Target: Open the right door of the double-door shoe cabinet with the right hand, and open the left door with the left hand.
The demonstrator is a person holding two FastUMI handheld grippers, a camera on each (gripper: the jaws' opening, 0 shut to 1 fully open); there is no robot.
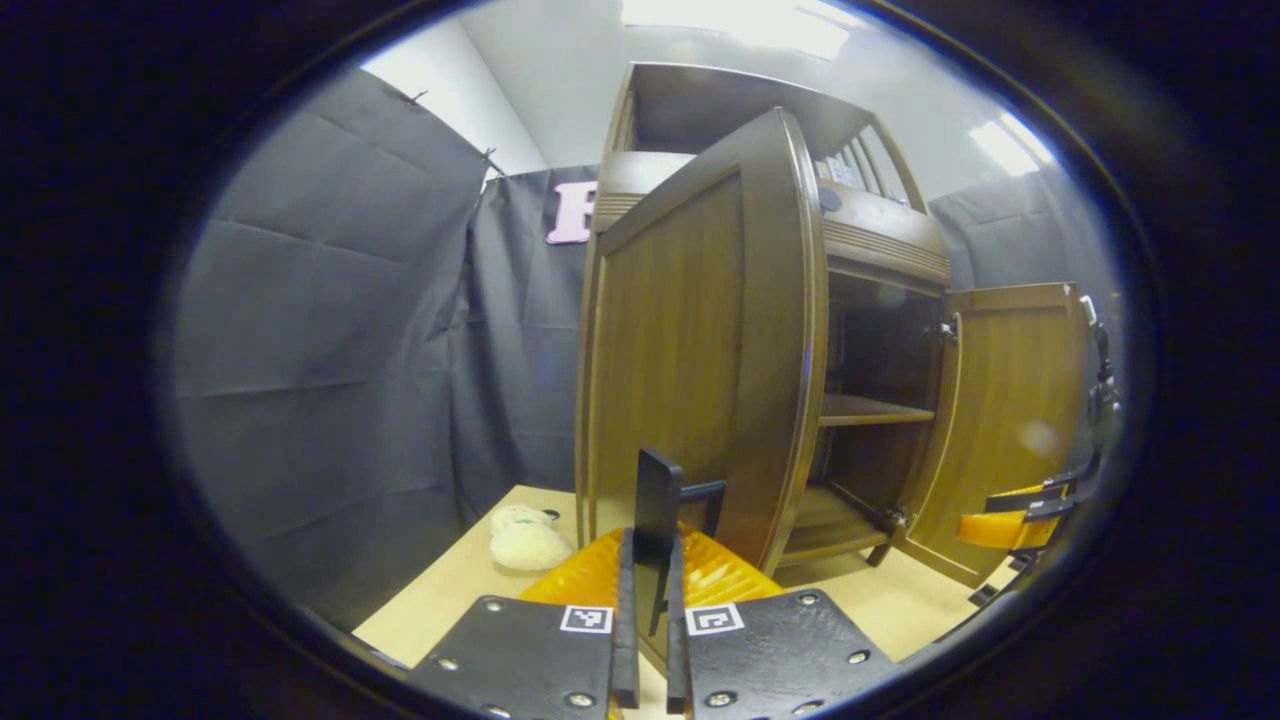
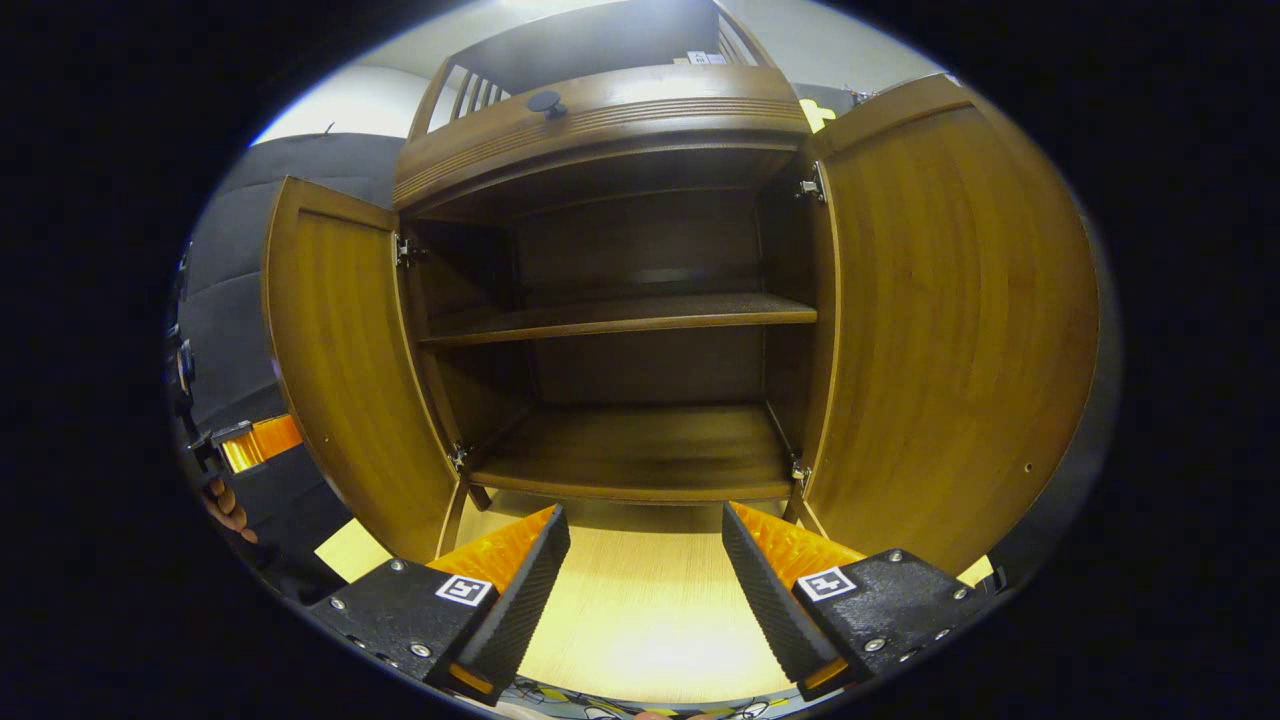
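The shoe cabinet (image 2: pixel 600 110) stands on a light wooden desk (image 2: pixel 640 600), and both of its doors are swung open.

In the left gripper view, the left gripper (image 1: pixel 650 590) has its two fingers pressed close together on the dark, flat handle (image 1: pixel 655 510) of the left door (image 1: pixel 700 360). The handle stands upright between the fingers, and a short bar joins it to the door. The left door is turned outward, so its outer face and its rounded edge are toward the camera. Behind it the inside of the cabinet shows, with a shelf (image 1: pixel 870 408) across the middle. Farther to the right in this view the right door (image 1: pixel 1010 420) stands open, and the right gripper (image 1: pixel 1020 515) is near its lower outer edge. A small, pale, fluffy object (image 1: pixel 527 540) lies on the desk beside the cabinet's left side.

In the right gripper view, the right gripper (image 2: pixel 645 580) is spread wide and pinches nothing; the bare desk shows between its fingers. It faces the open cabinet from the front. The left door (image 2: pixel 340 370) stands on the left, the right door (image 2: pixel 960 330) on the right, and the middle shelf (image 2: pixel 620 315) and bottom board (image 2: pixel 640 450) lie between them. A round dark knob (image 2: pixel 546 101) sits on the cabinet's top front panel. At the far left edge the other gripper (image 2: pixel 245 440) is near the outer face of the left door, with the fingers of a hand (image 2: pixel 228 505) just below it.
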